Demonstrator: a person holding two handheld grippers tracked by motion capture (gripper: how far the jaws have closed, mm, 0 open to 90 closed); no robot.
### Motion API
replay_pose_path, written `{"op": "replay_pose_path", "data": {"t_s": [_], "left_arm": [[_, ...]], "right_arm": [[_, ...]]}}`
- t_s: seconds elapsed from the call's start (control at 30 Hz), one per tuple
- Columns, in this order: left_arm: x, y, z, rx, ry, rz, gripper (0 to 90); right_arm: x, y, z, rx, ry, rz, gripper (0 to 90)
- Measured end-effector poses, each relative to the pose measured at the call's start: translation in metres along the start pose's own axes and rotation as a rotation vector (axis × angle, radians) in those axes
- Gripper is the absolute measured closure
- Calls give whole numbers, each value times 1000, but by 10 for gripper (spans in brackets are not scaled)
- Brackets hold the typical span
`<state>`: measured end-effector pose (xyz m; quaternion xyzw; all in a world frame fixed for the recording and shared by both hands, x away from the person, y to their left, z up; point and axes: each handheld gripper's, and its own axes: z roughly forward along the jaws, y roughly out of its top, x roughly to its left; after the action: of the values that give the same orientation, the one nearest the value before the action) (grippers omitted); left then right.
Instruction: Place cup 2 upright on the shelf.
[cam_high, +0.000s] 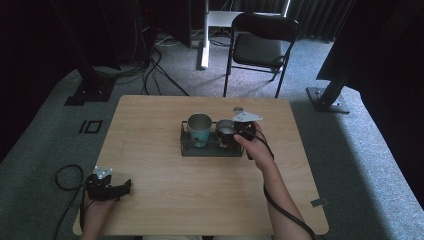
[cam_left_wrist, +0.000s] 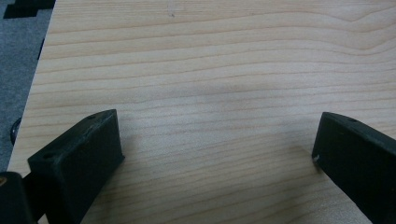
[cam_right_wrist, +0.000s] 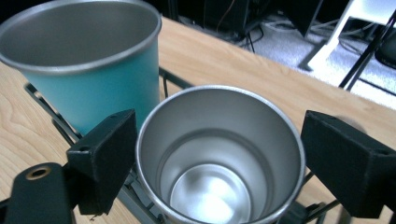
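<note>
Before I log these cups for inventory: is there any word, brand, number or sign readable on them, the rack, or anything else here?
None can be read.
Teal cup: plain wall, no print showing.
Steel cup: bare metal inside and at the rim; its outer wall is mostly hidden.
Rack: no label showing.
Table: wood grain only.
Floor mark: a black rectangular outline, not text.

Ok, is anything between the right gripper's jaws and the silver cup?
Nothing visible. The right gripper is open with one jaw on each side of the silver cup. The teal cup stands beside it in the rack, close to one jaw but outside the gap.
</note>
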<state>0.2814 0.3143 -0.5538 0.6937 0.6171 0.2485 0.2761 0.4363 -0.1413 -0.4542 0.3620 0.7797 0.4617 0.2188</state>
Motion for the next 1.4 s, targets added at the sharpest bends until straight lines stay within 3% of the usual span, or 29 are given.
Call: {"op": "replay_pose_path", "data": {"t_s": [0.2,0.5,0.97,1.4], "left_arm": [[0,0,0,0,0,0,21],[0,0,0,0,0,0,21],[0,0,0,0,0,0,21],[0,0,0,0,0,0,21]], "right_arm": [[-3,7,-12,-46,-6,19,121],[-3,3,-25,-49,0,46,121],[-17,-22,-46,-39,-39,72,121],[-22,-44,-57,-8,-54,78,121]]}}
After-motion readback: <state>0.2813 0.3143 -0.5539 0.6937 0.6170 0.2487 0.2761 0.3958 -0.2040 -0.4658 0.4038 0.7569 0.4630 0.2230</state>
